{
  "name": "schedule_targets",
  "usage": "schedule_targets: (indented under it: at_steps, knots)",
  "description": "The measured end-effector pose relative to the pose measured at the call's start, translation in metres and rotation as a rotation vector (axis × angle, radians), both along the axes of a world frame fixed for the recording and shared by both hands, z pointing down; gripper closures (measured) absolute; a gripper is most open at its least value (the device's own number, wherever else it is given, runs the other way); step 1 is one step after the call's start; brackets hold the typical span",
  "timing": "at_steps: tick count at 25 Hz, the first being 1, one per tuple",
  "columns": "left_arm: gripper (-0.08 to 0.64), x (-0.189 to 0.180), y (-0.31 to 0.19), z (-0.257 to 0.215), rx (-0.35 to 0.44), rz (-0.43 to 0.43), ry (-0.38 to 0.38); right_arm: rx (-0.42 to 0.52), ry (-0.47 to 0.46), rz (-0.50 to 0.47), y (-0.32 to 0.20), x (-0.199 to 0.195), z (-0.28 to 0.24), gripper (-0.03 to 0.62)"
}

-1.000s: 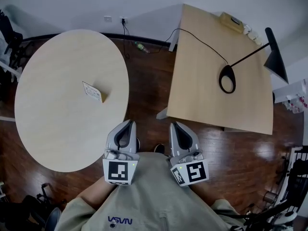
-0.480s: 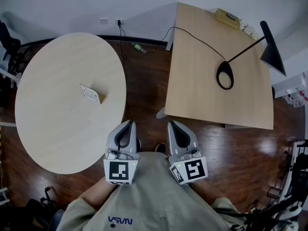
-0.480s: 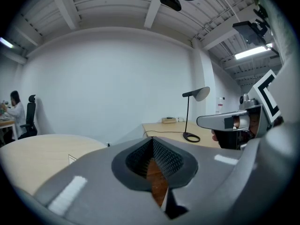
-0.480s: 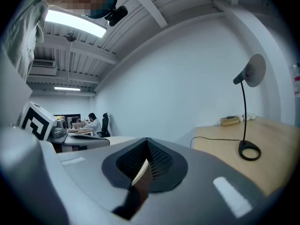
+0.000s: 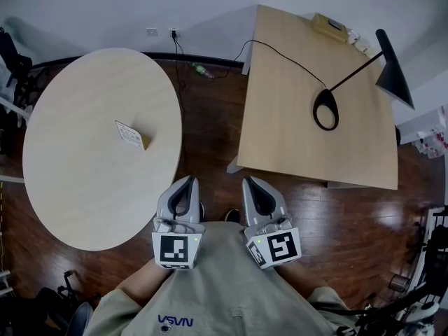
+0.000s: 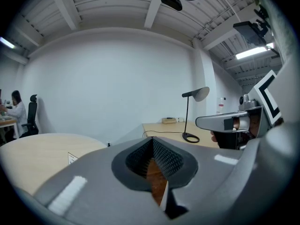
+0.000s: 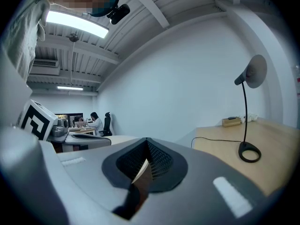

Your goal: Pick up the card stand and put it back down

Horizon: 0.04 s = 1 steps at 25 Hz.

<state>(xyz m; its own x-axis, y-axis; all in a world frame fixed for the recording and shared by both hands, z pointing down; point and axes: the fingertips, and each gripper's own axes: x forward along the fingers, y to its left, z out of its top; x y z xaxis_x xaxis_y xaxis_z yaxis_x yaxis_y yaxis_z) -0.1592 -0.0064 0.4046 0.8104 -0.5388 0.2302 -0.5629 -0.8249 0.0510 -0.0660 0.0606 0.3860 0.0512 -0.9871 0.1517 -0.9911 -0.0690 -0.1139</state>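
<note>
The card stand [image 5: 131, 134], a small white card in a wooden base, stands upright on the round light-wood table [image 5: 84, 187] at the left. It also shows small and low in the left gripper view as the card stand [image 6: 71, 157]. My left gripper [image 5: 188, 179] and right gripper [image 5: 249, 181] hang side by side close to my torso, over the dark floor and well short of the card stand. Both have their jaws shut with nothing between them, tips meeting at the left gripper [image 6: 152, 140] and the right gripper [image 7: 146, 143].
A rectangular wooden desk [image 5: 294, 138] stands at the right, carrying a black lamp [image 5: 327, 110] with its cable and a small yellowish box [image 5: 329, 24]. Dark wood floor [image 5: 210, 124] runs between the two tables. Office chairs [image 5: 14, 61] stand at the far left.
The head view has shifted slightly. Both grippers stay where they were, shut, and the card stand has not moved on the table.
</note>
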Motion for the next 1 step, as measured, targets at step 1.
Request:
schedule_targets:
  at_steps: [1]
  knots:
    - [0.552,-0.0003,0.0009,0.0002,0.001,-0.005,0.005,0.0,0.0,-0.002,0.001,-0.0002,0.0,0.592]
